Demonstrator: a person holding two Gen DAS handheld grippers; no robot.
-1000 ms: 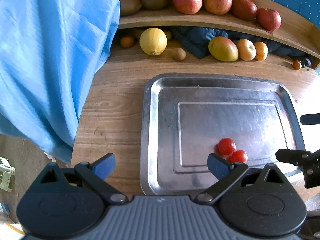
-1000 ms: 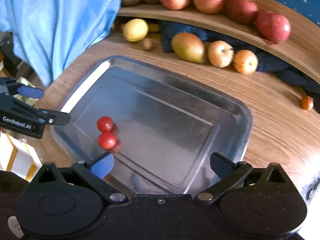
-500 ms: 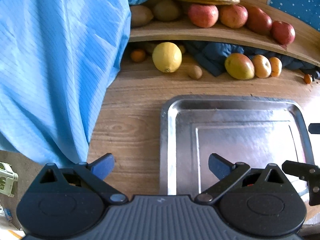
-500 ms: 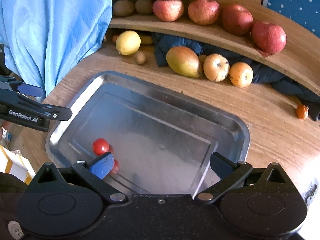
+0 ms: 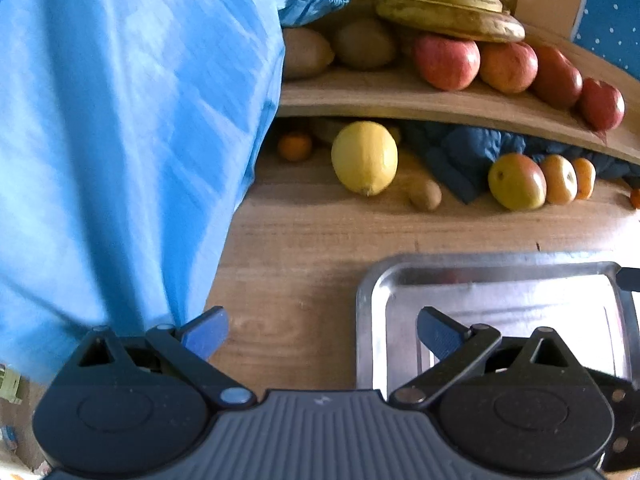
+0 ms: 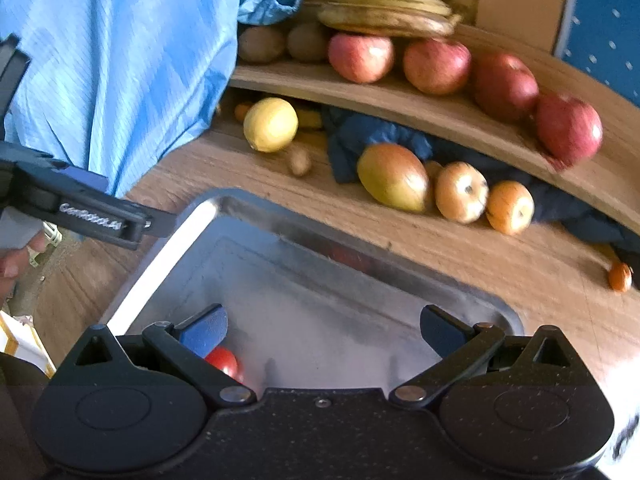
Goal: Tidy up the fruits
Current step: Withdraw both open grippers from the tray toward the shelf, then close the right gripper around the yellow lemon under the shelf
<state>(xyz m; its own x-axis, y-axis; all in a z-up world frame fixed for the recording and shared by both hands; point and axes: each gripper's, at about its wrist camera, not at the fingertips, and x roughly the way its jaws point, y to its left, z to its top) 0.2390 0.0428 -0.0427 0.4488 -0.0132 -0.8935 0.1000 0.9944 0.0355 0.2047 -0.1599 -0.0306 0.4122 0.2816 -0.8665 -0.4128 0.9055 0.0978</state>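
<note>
A metal tray [image 5: 496, 270] [image 6: 164, 256] lies on the wooden table. A red cherry tomato [image 6: 222, 361] sits in it, just behind my right gripper's left finger. My left gripper [image 5: 322, 334] is open and empty over the table at the tray's left edge. My right gripper [image 6: 324, 330] is open and empty above the tray. A yellow lemon [image 5: 364, 157] [image 6: 271, 124], a small kiwi [image 5: 425, 195], a mango [image 6: 392, 176] and small apples [image 6: 461, 191] lie under a curved wooden shelf [image 5: 400, 98]. The left gripper also shows in the right wrist view [image 6: 120, 222].
Red apples [image 6: 436, 65], kiwis [image 5: 364, 44] and bananas [image 5: 444, 4] rest on the shelf. A blue cloth [image 5: 120, 140] hangs at the left. A dark blue cloth [image 5: 468, 156] lies under the shelf. A small orange fruit [image 6: 619, 276] lies at the far right.
Both grippers have pulled back and tilted up toward the shelf. The tray has slid down in both views; the tomatoes are now hidden from the left view, one shows in the right.
</note>
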